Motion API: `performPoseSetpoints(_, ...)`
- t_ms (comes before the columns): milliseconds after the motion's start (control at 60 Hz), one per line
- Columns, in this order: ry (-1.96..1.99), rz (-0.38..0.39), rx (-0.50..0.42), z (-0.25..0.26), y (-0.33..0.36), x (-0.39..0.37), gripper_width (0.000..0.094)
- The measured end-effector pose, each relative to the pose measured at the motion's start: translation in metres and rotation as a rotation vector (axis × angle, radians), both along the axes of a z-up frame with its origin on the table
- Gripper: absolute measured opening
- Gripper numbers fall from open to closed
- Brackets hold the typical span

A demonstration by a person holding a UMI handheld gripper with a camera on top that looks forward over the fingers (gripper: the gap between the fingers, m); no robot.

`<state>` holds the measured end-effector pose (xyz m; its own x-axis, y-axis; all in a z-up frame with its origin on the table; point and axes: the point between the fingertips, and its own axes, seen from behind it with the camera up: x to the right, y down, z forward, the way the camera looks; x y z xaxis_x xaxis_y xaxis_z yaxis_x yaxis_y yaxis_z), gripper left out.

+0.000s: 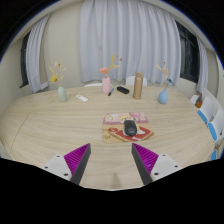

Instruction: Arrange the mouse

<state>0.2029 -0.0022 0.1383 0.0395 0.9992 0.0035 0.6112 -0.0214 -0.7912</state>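
Fingers (112,162) spread apart, empty, hovered above wooden tabletop (60,125). Black mouse (130,128) lay on pink mat (126,129) just ahead of fingers, not touched. Vases (106,84) stood well beyond, near white curtain (120,40).

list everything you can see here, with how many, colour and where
mouse: 1, black, on the mat ahead of the fingers
mat: 1, pinkish patterned, mid table
table: 1, light wood, round, fills the foreground
vases: about 3, pink, pale green and blue, along the far edge, some with flowers
bottle: 1, brown, far edge between the pink and blue vases
small dark thing: 1, black, beside the bottle, too small to tell
curtain: 1, white, behind the table
gripper: 1, fingers open with magenta pads, nothing between them, short of the mouse
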Motion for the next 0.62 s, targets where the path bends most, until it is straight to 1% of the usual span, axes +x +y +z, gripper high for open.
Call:
performPoseSetpoints(150, -0.018, 0.0, -0.02, 0.005, -0.033, 0.046, 0.0855)
performPoseSetpoints(217, -0.015, 0.004, -0.009, 0.005, -0.042, 0.055, 0.0854)
performPoseSetpoints(417, -0.021, -0.002, 0.022, 0.003, -0.052, 0.06, 0.0857)
performPoseSetpoints(617, -0.012, -0.009, 0.003, 0.008, -0.062, 0.055, 0.0855)
